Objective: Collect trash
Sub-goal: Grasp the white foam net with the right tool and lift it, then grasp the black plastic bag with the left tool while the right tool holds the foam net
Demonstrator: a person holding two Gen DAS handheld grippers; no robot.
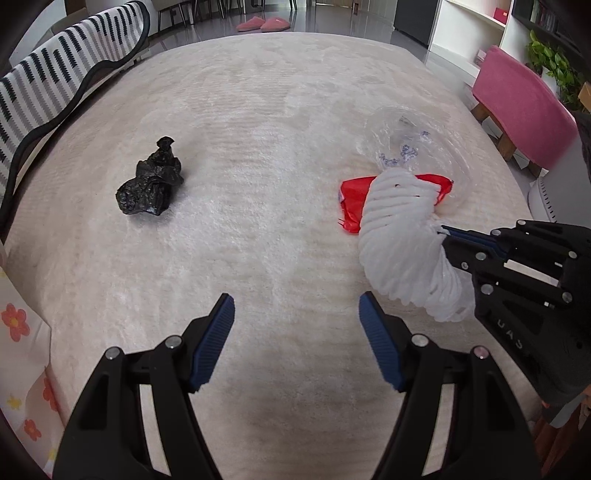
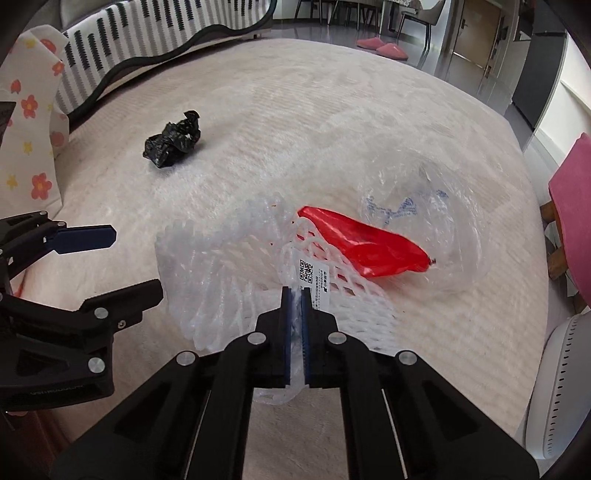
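Observation:
A white foam net sleeve [image 2: 221,266] lies on the cream rug [image 2: 295,129], and my right gripper [image 2: 295,291] is shut on its near edge beside a label. A red wrapper [image 2: 362,240] lies right behind it, partly under a crumpled clear plastic bag [image 2: 436,206]. A crumpled black bag [image 2: 173,138] sits apart at the far left. In the left wrist view my left gripper [image 1: 295,299] hangs open over bare rug, nothing between its fingers. From there the foam net [image 1: 399,229], the red wrapper [image 1: 352,199] and the right gripper [image 1: 443,229] are at right, the black bag [image 1: 149,181] at left.
A floral paper bag [image 2: 33,147] stands at the rug's left edge beside a striped cushion [image 1: 55,74]. A pink bench [image 1: 524,110] and a white round device [image 2: 554,387] border the right side. Pink slippers [image 1: 262,24] lie on the floor beyond the rug.

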